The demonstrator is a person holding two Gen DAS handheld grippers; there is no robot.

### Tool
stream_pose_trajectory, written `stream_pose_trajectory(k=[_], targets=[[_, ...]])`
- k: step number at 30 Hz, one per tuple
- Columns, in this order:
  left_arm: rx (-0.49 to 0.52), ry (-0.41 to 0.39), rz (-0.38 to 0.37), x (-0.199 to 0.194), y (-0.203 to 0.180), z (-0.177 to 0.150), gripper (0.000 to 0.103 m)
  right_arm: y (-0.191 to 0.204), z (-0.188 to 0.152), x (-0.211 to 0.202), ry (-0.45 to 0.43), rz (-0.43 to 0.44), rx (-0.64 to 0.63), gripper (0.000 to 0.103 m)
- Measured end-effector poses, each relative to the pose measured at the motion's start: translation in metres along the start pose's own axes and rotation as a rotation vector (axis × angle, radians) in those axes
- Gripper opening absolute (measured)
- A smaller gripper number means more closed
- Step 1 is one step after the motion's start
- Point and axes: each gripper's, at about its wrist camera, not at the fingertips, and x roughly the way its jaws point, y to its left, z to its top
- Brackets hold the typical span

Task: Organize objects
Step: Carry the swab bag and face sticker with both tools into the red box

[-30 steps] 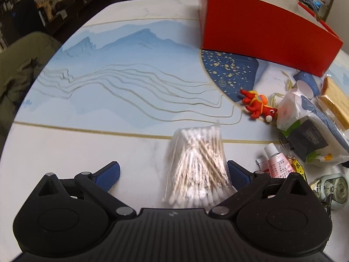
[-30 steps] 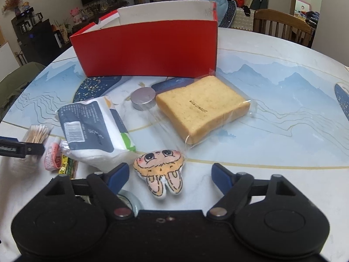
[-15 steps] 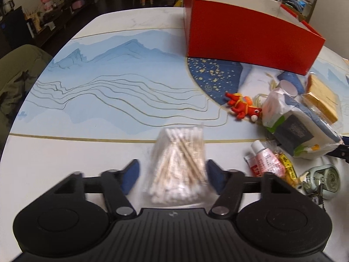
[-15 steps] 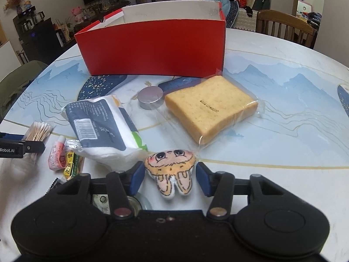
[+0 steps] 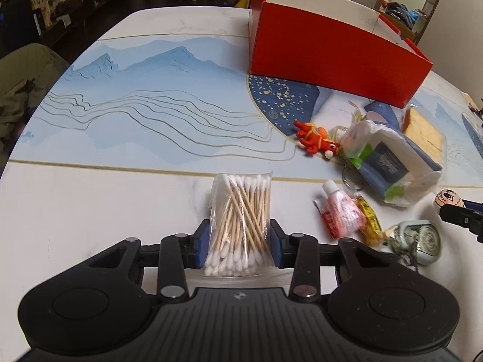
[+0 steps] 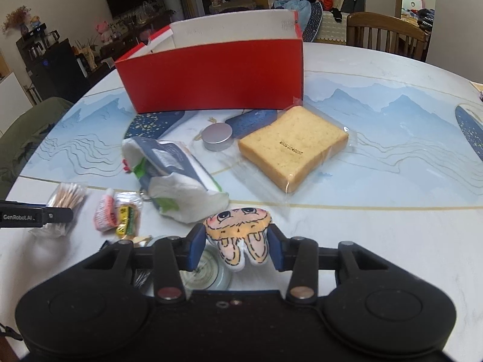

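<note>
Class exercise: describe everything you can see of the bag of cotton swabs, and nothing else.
The bag of cotton swabs is a clear, crinkly plastic pouch packed with wooden-looking sticks tipped white at both ends, lying criss-crossed. It sits between the blue pads of the left gripper, whose jaws are closing and press its sides. Its far end points toward the red box. The white table lies beneath; whether the bag touches it is unclear.

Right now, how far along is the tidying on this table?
Nothing visibly packed; the red box interior is hidden. In hand: left gripper closing on the cotton swab bag, right gripper closing on the plush charm. Left: bread, tissue pack, tin, sachets.
</note>
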Motion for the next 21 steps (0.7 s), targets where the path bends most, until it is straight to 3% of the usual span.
stream_pose_trajectory(k=[9, 21], targets=[[0.01, -0.026, -0.057, -0.031, -0.014, 0.0, 0.038, 0.015, 0.006, -0.034, -0.047, 0.032, -0.01, 0.043], [0.05, -0.108, -0.136, -0.071, -0.048, 0.029, 0.038, 0.034, 0.046, -0.067, -0.145, 0.063, -0.081, 0.043]])
